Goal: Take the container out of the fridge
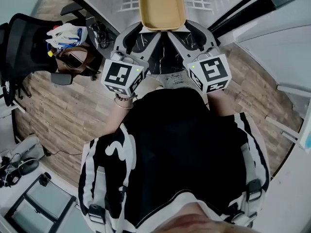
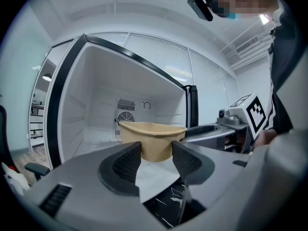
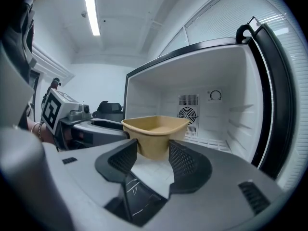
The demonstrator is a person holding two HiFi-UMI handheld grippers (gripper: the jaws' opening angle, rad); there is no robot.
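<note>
**Open fridge above wood-plank floor: container inside, both tools spread**

Wood-plank flooring (image 1: 63, 110) fills the middle of the head view, with a black office chair (image 1: 22, 42) at the upper left. The white fridge (image 2: 96, 105) stands open at the top centre of that frame. Its interior is bare white, and a round fan vent (image 3: 187, 114) shows on the back wall.

The tan container (image 1: 162, 6) sits on the white floor of the fridge compartment, towards the front, upright with its open side up. It appears empty.

The left gripper (image 2: 156, 153) points into the compartment, and its jaws stand apart. The container's lower part shows in the gap just beyond the tips. Contact cannot be confirmed.

The right gripper (image 3: 153, 150) is in the same condition: jaws spread, container base showing between the tips, no firm pinch visible.

In the head view both tools lie side by side at the near end of the container, left tool on the left of the frame, their marker cubes towards the person.
</note>
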